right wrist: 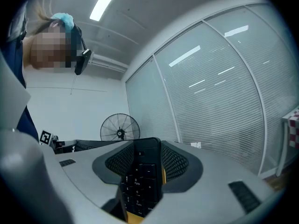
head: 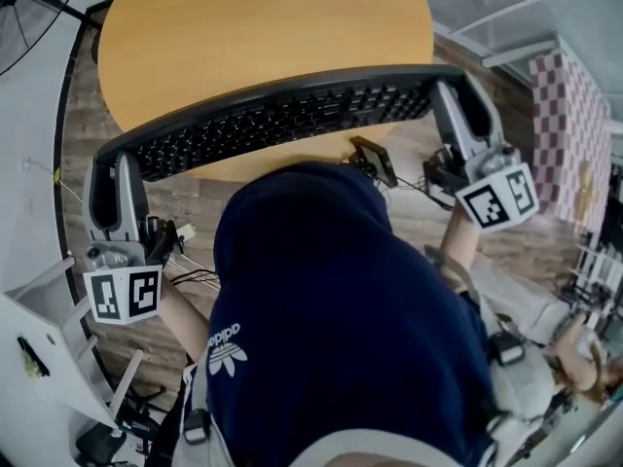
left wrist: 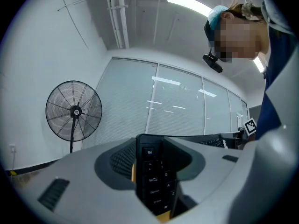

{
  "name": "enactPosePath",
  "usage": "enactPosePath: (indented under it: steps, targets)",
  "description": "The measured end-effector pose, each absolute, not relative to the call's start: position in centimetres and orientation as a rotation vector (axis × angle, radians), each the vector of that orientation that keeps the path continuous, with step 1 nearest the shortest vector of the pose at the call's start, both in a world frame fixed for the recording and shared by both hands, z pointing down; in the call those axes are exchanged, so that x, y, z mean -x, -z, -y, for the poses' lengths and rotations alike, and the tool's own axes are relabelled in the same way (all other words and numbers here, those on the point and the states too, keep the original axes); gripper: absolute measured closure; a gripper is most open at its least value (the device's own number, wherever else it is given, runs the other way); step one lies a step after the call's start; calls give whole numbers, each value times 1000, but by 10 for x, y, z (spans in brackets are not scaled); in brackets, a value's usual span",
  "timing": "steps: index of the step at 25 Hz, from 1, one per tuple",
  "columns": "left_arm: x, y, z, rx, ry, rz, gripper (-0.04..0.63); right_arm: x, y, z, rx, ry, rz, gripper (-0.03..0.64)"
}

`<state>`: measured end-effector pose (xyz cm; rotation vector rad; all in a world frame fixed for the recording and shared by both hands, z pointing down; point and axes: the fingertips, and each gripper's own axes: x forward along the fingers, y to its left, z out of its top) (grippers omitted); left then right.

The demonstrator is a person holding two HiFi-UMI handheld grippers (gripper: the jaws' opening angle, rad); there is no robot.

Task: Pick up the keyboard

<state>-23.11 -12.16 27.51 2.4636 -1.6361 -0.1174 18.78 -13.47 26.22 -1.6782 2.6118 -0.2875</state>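
The left gripper (left wrist: 150, 167) has its jaws closed flat on the left short end of a black full-size keyboard (head: 282, 120), the Esc-key corner showing between the pads. The right gripper (right wrist: 140, 171) clamps the opposite end in the same way, over the number-pad keys. The keyboard spans the gap between the two grippers, keys facing the person, and appears to hang clear of the near edge of the round wooden table (head: 263, 27). It is probably light, rigid plastic, though long enough to flex or twist if the two ends move out of step. Its smooth case and loose keycaps give the pads little to bite on, so grips at the very ends, square to the frame, look like the sound choice. There is open room over the tabletop ahead. Close behind the keyboard is the person's navy hood (head: 331, 300). Farther out, a pedestal fan (left wrist: 74, 111) stands well away on the left before a blinded glass wall (left wrist: 187, 106), and a pink checkered panel (head: 569, 115) lies to the right.
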Motion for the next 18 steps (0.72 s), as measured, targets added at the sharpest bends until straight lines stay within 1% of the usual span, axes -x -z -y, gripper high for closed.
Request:
enactPosePath:
  steps: [18]
  targets:
    - [231,-275,122,-2464,117,1645,426,-187,-263,136,1673,293,-2616,443]
